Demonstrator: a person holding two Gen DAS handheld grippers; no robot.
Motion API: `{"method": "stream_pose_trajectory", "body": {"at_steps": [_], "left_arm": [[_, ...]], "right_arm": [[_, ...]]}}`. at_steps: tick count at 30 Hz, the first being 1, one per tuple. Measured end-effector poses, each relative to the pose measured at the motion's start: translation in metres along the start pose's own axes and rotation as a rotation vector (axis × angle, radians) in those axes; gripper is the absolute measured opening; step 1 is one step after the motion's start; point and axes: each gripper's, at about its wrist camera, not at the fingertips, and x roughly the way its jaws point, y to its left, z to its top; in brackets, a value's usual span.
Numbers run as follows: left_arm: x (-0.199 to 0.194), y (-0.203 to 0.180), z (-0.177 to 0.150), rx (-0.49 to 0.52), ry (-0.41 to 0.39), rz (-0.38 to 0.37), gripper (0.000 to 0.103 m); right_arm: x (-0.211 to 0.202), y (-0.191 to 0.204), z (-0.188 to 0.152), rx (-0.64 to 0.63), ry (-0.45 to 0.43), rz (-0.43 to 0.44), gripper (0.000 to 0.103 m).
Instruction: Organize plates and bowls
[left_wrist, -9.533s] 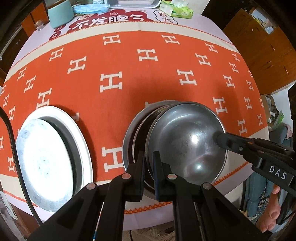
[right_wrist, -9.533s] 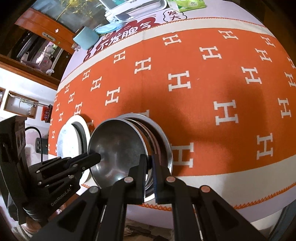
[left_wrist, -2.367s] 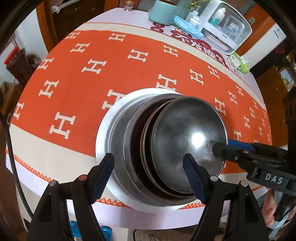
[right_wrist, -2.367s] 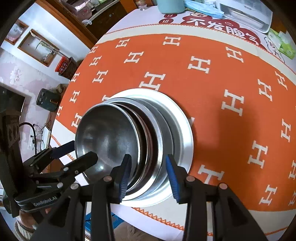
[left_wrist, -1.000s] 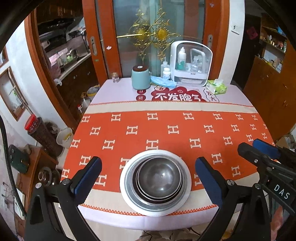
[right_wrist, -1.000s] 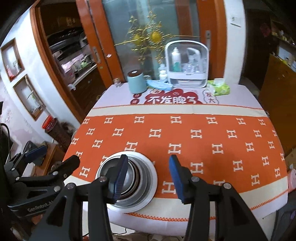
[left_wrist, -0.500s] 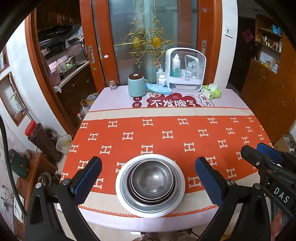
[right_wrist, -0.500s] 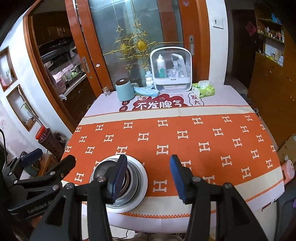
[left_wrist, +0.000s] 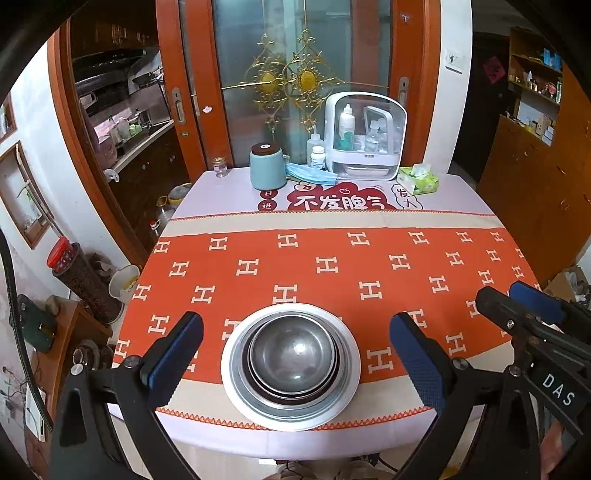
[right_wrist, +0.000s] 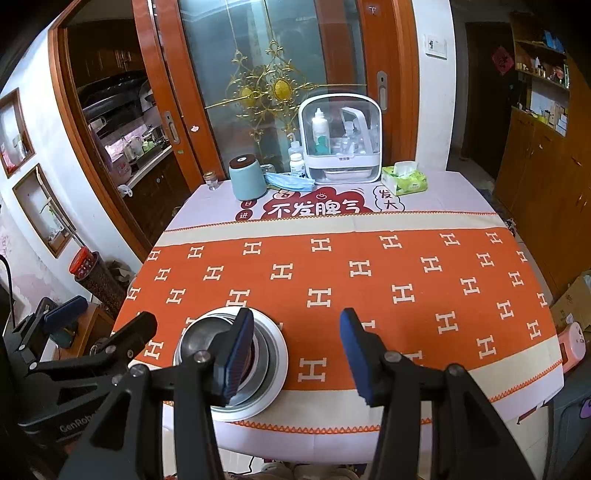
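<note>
Now both claws spread empty: left gripper (left_wrist: 295, 354) frames the nested bowls (left_wrist: 293, 352) lower centre; right gripper (right_wrist: 295, 343) sits right of them.

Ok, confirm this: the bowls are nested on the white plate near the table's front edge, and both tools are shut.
Not quite. The bowls do sit nested on the white plate near the front edge, but the left tool and right tool are both open, as each wrist view shows.

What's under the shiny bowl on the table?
The metal bowl sits nested in more metal dishes, all on a white plate. Only their rims show, so how many dishes there are is hidden.
</note>
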Motion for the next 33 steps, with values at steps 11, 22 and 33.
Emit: {"method": "stream_pose_trajectory", "body": {"at_steps": [11,22,33], "left_arm": [[0.005,-0.001,0.005,0.011,0.006,-0.007,0.100],[0.010,0.002,0.003,0.008,0.024,-0.011,0.100],[0.013,0.003,0.001,0.003,0.036,-0.017,0.100]], "right_arm": [[0.005,-0.004,0.000,0.009,0.009,-0.008,0.049],[0.007,-0.003,0.001,0.010,0.017,-0.007,0.049],[0.007,-0.003,0.000,0.011,0.018,-0.006,0.049]]}}
